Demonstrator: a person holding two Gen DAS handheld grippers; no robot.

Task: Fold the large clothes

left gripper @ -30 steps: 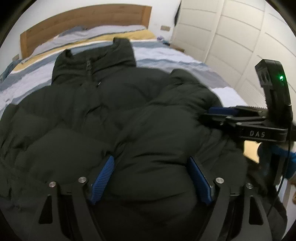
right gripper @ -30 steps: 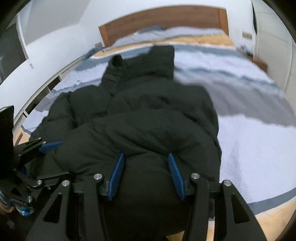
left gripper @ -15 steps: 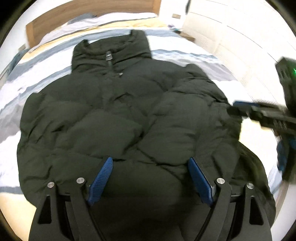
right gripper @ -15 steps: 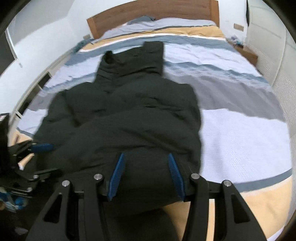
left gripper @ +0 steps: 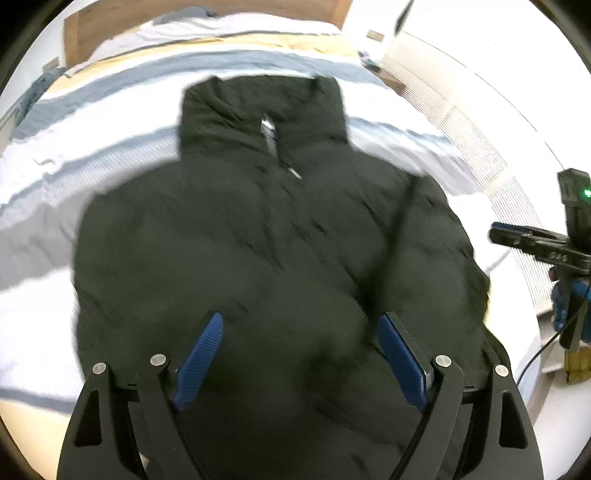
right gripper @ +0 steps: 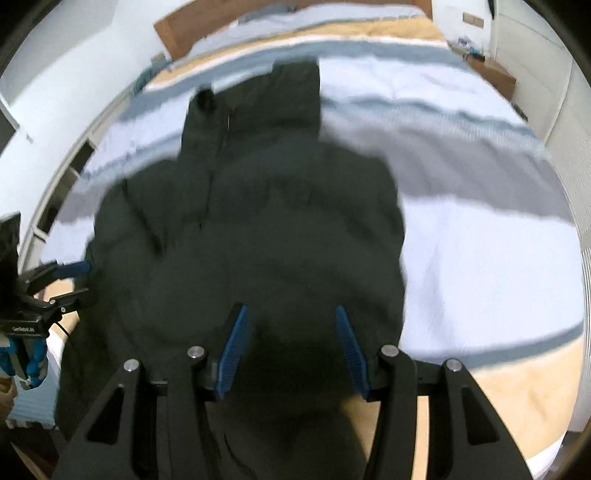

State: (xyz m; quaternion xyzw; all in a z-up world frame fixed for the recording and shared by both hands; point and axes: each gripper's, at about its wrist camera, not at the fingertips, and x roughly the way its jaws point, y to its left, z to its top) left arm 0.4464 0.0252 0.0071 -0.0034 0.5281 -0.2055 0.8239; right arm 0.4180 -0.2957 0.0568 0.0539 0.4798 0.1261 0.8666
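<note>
A large black puffer jacket (left gripper: 258,240) lies front up on the bed, collar toward the headboard, zipper down the middle. It also fills the right wrist view (right gripper: 266,240). My left gripper (left gripper: 299,354) is open, its blue pads apart above the jacket's lower hem. My right gripper (right gripper: 291,347) is open over the hem on the jacket's right side. Each gripper shows in the other's view: the right one at the far right (left gripper: 532,240), the left one at the far left (right gripper: 55,284). Both views are blurred by motion.
The bed (left gripper: 74,177) has a striped blue, grey, white and tan cover and a wooden headboard (left gripper: 110,22). White wardrobe doors (left gripper: 480,74) stand to the right. A wall with low shelving (right gripper: 59,184) runs along the left of the bed.
Both grippers have risen and pulled back from the jacket, so more of the jacket and bed shows. The jaws stay open. The jacket lies flatter and more spread.
</note>
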